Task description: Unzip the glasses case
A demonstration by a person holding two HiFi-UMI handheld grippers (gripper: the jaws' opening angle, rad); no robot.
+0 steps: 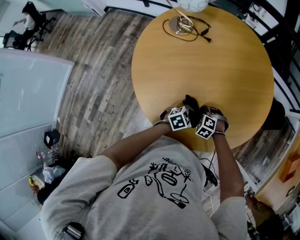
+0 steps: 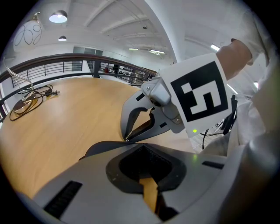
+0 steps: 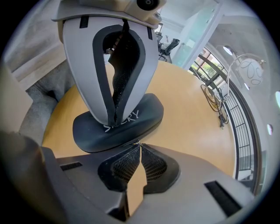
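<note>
A round wooden table (image 1: 211, 70) stands on a plank floor (image 1: 98, 61) by a glass wall (image 1: 28, 89). A lamp (image 1: 192, 4) is cut off at the top edge. From above, the grippers hide most of the black glasses case (image 3: 146, 111) near the table's close edge. The left gripper (image 3: 116, 114) is clamped tight on the case's top. The right gripper (image 3: 138, 145) is pinched closed at the case's side on a tiny shiny bit, maybe the zip pull (image 3: 137, 142).

beyond left hand-held gripper (image 2: 142, 146) and right hand-held gripper (image 3: 139, 143): table (image 1: 225, 70) bare | far ahead: cable (image 1: 205, 36) | at tips: glasses case (image 3: 146, 116)
</note>
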